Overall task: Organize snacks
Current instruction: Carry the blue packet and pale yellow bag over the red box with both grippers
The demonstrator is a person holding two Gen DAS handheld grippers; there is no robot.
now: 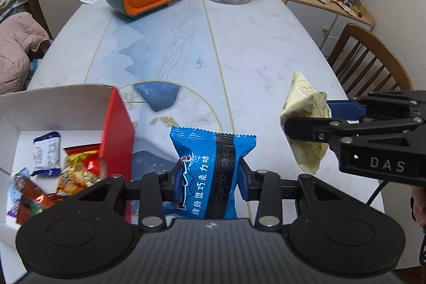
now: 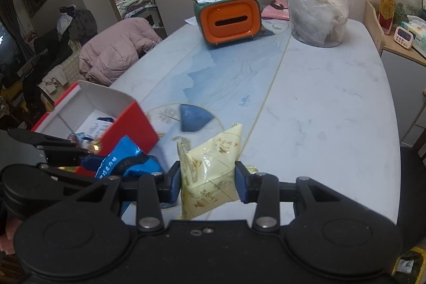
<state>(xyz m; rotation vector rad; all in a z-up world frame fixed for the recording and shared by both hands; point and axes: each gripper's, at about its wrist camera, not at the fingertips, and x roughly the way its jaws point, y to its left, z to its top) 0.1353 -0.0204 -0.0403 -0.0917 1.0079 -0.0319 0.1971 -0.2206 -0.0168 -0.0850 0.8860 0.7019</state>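
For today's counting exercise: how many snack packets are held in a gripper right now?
2. The blue packet is in the left gripper, beside the box; the yellow packet is in the right gripper, over the table. More packets lie in the box.

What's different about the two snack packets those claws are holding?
The blue packet in the left gripper is bright blue with white lettering and a black band; the yellow packet in the right gripper is pale yellow with faint gold print. The blue one is nearer the red box. Both are sealed and clamped between jaws above the table.
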